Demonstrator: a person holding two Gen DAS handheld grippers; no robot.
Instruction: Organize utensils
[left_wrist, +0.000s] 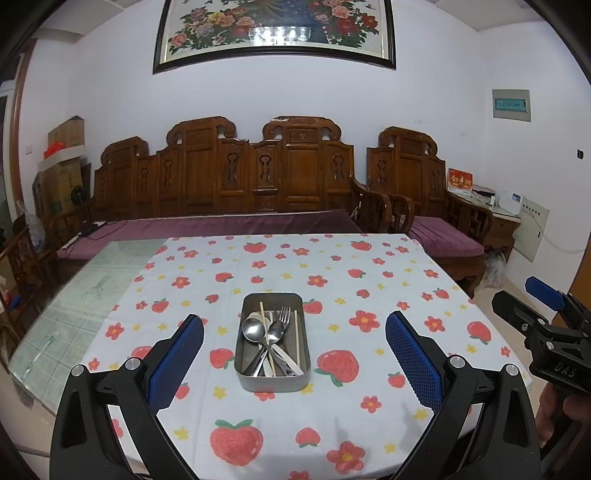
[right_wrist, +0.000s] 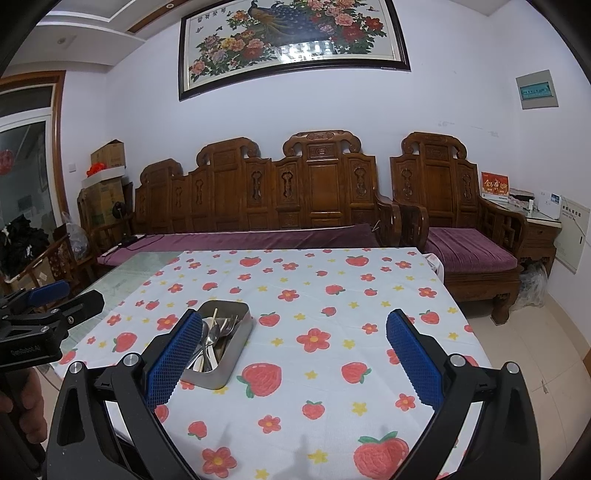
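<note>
Left wrist: right tongs (left_wrist: 554, 295), "DAS" lettering

Tin (left_wrist: 272, 376): on the cloth (left_wrist: 332, 295), mid worktop.
In tin: spoons (left_wrist: 252, 329), fork (left_wrist: 283, 317), chopsticks (left_wrist: 296, 341), piled lengthwise.
Cloth: covers the worktop's right part; bare glass (left_wrist: 74, 306) to its left.
Bench (left_wrist: 229, 173): behind the worktop.
Chair (left_wrist: 424, 184): right of the bench.

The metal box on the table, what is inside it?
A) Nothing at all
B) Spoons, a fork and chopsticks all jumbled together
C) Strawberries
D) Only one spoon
B: in the left wrist view the metal box holds spoons, a fork and chopsticks lying crossed in a heap; the strawberries are only printed on the tablecloth.
</note>
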